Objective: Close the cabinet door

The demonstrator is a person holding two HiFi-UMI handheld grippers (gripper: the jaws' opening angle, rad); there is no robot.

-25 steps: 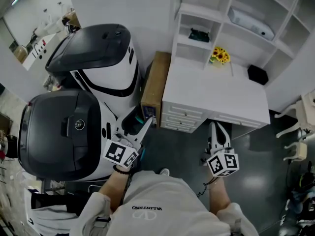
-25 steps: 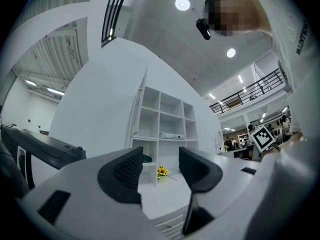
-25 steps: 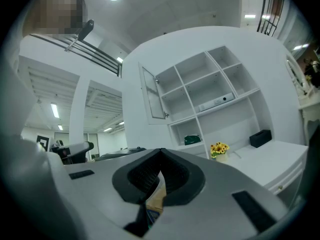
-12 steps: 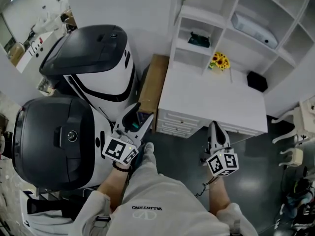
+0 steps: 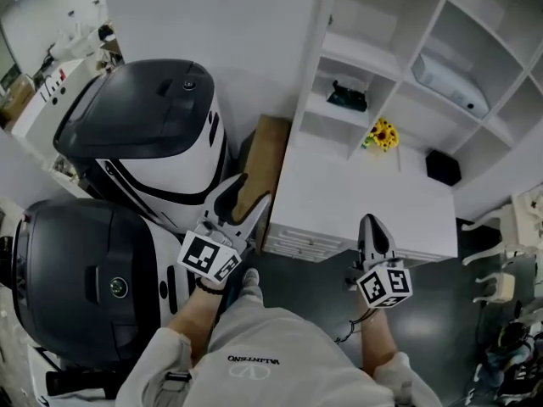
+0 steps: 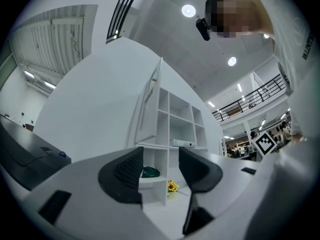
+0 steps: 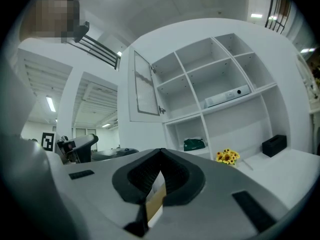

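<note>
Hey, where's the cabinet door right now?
In the right gripper view the cabinet door stands open at the shelf unit's upper left, above the cubby with the dark green item.

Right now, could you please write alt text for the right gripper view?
A white cabinet door stands open at the upper left of a white shelf unit. Below, the right gripper is shut and empty; yellow flowers sit on the desk.

Shelves (image 5: 361, 58) and surface (image 5: 365, 193) look smooth matt white; the cabinet door (image 7: 145, 89) has a ribbed panel. The floor (image 5: 441, 303) is glossy.
</note>
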